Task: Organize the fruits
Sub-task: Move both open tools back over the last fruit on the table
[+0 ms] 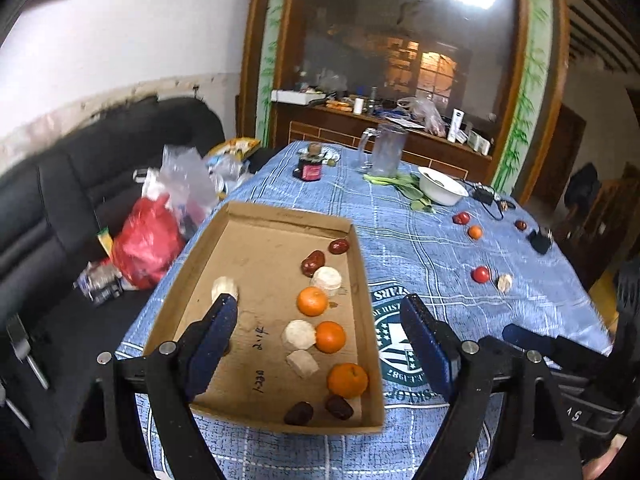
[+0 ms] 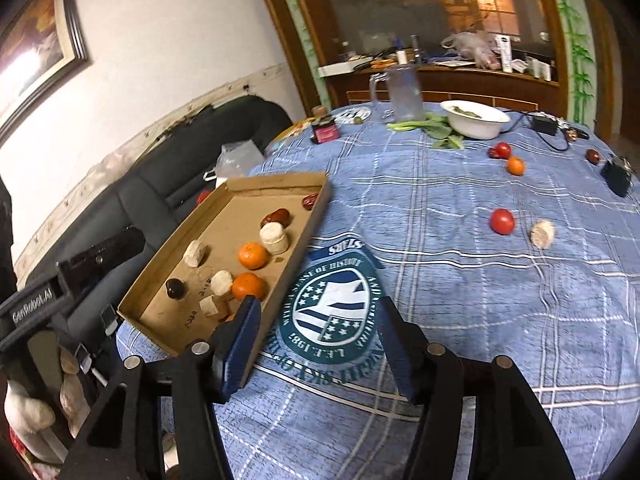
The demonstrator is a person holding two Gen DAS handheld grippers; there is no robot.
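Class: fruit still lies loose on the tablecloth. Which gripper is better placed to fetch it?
Right gripper: empty, jaws open over the cloth, facing the red tomato. Left gripper sits over the cardboard tray.

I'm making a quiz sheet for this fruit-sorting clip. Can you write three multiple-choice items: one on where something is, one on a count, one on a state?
1. Where does the white bowl sit?
A. in the cardboard box
B. on the far side of the table, by the greens
C. on the sofa

2. How many oranges lie in the cardboard box?
A. one
B. three
C. five

3. What state is the left claw in?
A. open, holding nothing
B. shut on an orange
C. shut on the box rim

Answers:
1 B, it stands on the blue cloth beside the greens.
2 B, three oranges line the box's right side.
3 A, its fingers stand apart with nothing gripped.
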